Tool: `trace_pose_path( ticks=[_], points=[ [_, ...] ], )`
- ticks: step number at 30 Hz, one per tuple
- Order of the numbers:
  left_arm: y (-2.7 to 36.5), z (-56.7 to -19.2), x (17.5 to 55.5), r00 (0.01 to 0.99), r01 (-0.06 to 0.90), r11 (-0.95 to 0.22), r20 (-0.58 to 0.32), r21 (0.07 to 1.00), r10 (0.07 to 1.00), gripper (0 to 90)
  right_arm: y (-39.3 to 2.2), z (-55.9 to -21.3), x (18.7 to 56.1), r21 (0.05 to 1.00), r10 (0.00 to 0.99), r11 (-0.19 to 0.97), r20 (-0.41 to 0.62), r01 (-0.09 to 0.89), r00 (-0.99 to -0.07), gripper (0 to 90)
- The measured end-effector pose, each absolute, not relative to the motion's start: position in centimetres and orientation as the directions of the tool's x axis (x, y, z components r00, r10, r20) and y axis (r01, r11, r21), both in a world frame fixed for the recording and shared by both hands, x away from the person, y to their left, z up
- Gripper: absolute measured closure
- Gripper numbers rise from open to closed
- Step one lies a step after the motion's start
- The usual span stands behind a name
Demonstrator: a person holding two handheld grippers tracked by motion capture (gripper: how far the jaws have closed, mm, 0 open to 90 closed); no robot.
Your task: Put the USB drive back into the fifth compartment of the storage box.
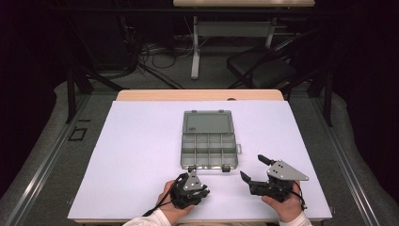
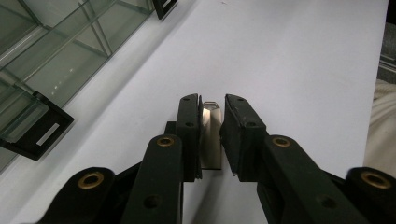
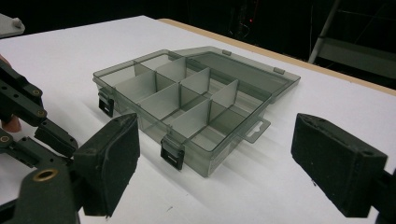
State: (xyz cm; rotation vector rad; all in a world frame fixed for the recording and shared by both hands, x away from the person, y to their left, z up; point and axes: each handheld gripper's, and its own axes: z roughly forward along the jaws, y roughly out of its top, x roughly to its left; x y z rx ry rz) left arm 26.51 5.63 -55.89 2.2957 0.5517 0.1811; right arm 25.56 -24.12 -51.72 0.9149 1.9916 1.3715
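Left gripper (image 2: 212,135) clamps a thin metal piece (image 2: 211,140); right gripper (image 3: 233,163) jaws apart. Shallow grip may let it slip.

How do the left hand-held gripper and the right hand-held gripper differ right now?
The left hand-held gripper has its jaws nearly together on a small metal piece; the right hand-held gripper has its jaws wide apart with nothing between them. The left sits just in front of the box, while the right is off to the box's right side. Both are hand-held, low over the white table.
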Motion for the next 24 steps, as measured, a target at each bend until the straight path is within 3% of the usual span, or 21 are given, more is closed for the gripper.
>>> trace_pose_path(
  ticks=[24],
  points=[
    [5.54,-56.06,26.41,0.898,0.327,-0.630,-0.024,0.704,0.439,78.9,-24.12,-51.73,25.60,0.942,0.782,0.252,-0.063,0.223,-0.621,15.3]
  ],
)
